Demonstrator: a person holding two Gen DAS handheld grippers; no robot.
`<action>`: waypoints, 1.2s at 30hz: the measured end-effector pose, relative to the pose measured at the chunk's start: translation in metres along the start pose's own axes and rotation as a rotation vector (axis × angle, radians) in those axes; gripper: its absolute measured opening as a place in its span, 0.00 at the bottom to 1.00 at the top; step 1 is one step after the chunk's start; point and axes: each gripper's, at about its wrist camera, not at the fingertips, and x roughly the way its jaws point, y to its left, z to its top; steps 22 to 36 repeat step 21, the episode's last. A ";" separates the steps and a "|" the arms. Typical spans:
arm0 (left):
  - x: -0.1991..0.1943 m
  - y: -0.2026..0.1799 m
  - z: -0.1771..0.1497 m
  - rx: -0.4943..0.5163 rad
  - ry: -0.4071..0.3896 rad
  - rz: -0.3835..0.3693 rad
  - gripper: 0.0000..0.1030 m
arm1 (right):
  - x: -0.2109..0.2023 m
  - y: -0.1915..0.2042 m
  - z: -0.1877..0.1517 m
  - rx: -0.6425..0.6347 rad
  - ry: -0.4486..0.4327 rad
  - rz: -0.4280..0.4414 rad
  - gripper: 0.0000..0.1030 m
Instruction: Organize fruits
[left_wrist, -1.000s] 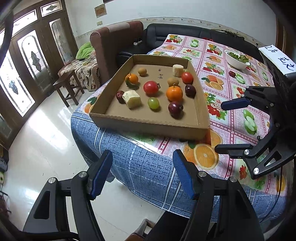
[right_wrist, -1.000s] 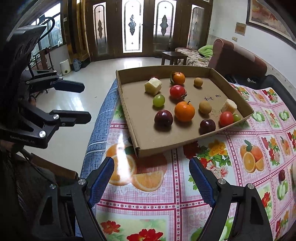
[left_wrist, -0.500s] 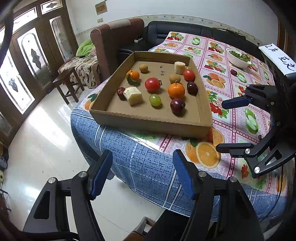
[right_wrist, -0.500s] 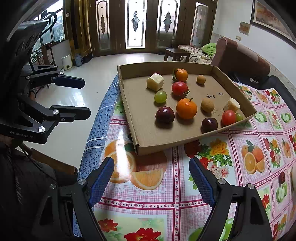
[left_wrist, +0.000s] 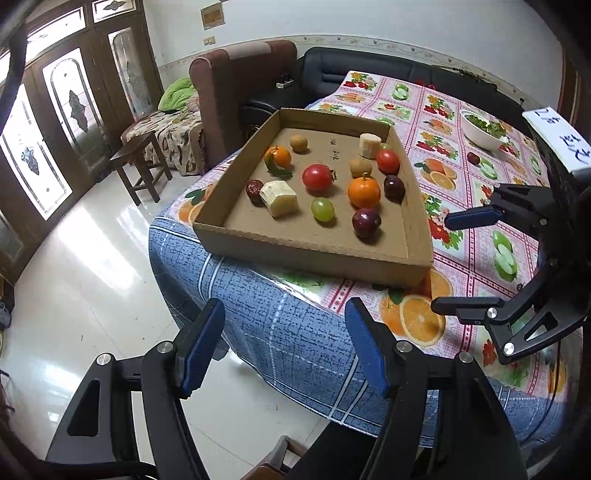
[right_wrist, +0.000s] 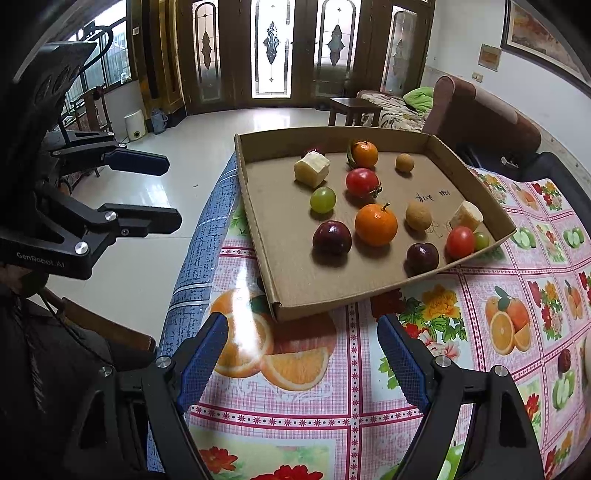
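A shallow cardboard tray (left_wrist: 306, 251) (right_wrist: 332, 295) sits at the table corner and holds several fruits: an orange (left_wrist: 364, 192) (right_wrist: 376, 224), a red tomato (left_wrist: 317, 177) (right_wrist: 362, 181), a green grape (left_wrist: 323, 209) (right_wrist: 323, 199), a dark plum (left_wrist: 365, 222) (right_wrist: 331, 237) and pale banana pieces (left_wrist: 279, 198) (right_wrist: 312, 170). My left gripper (left_wrist: 286, 347) is open and empty, off the table edge. My right gripper (right_wrist: 306, 356) is open and empty over the tablecloth, short of the tray's near corner.
The table carries a fruit-print cloth (right_wrist: 461, 369) over a blue cloth (left_wrist: 266, 317). A white bowl of greens (left_wrist: 484, 129) stands at the far right. A brown armchair (left_wrist: 240, 85), a black sofa (left_wrist: 351, 74) and a wooden stool (left_wrist: 140, 166) stand beyond the table.
Both grippers have eased slightly toward the tray. Nothing was taken hold of and the fruits have not moved.
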 end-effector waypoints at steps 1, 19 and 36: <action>0.000 0.001 0.001 -0.002 -0.004 0.004 0.65 | 0.000 0.000 0.000 -0.001 0.001 0.001 0.82; 0.002 0.014 0.015 -0.039 -0.024 0.030 0.65 | 0.009 -0.005 0.003 0.020 0.017 -0.023 0.82; 0.003 0.009 0.018 -0.028 -0.020 0.015 0.65 | 0.008 -0.008 0.001 0.035 0.015 -0.027 0.82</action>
